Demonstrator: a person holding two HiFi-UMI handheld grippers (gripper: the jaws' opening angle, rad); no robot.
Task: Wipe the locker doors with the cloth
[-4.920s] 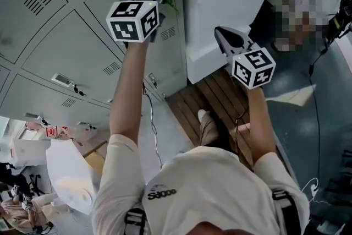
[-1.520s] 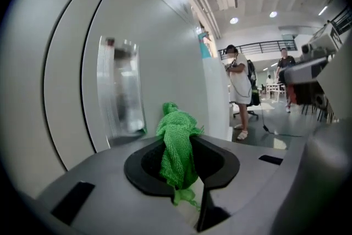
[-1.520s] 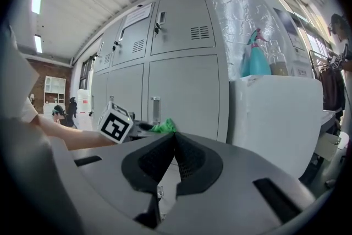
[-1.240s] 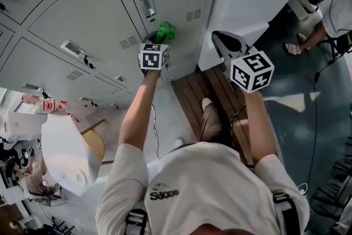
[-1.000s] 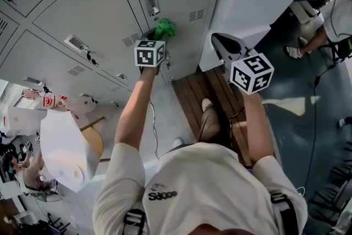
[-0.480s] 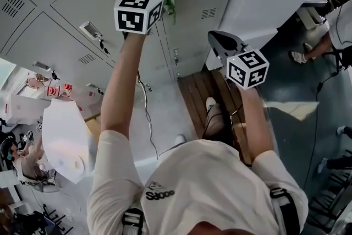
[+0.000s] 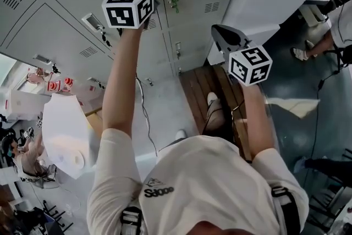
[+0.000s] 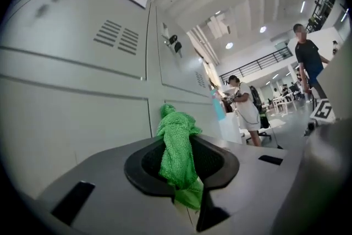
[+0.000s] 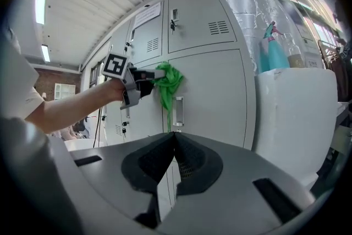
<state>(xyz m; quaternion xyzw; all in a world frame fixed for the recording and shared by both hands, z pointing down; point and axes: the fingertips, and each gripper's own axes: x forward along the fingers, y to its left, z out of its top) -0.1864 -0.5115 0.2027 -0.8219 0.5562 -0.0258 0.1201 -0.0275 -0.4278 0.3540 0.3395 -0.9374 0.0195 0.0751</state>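
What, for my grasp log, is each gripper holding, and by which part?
The left gripper is shut on the green cloth, pinching its bunched middle; both ends stick out. The right gripper is shut, holding nothing.

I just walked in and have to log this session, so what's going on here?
A person holds a claw in each hand. The left claw is shut on a crumpled green cloth and holds it up against a grey metal locker door, beside its handle. The right claw is shut and empty, hanging apart from the lockers and taking no part.
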